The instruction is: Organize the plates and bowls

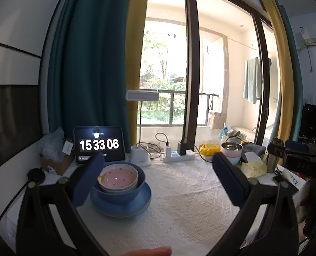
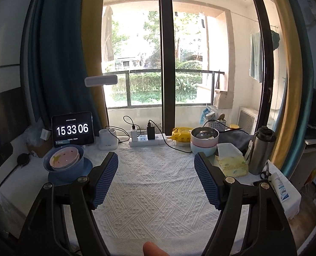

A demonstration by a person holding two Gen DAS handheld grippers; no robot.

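A pink dotted bowl (image 1: 117, 176) sits nested in a dark blue bowl (image 1: 123, 195), which stands on a blue plate (image 1: 134, 208) at the table's left. My left gripper (image 1: 158, 177) is open; its left finger (image 1: 87, 181) overlaps the stack's left side and nothing lies between the pads. The right wrist view shows the same stack (image 2: 66, 164) left of my right gripper (image 2: 158, 178), which hangs open over bare tablecloth. A second stack, a metal bowl (image 2: 204, 134) on pink and pale blue bowls (image 2: 202, 148), stands at the back right.
On the white tablecloth (image 2: 158, 155), a tablet clock (image 2: 72, 129), lamp base (image 2: 107, 140) and power strip (image 2: 147, 139) line the back edge. A tissue box (image 2: 231, 163), steel flask (image 2: 262, 149) and tube (image 2: 280, 186) crowd the right. A black disc (image 2: 23, 159) lies left.
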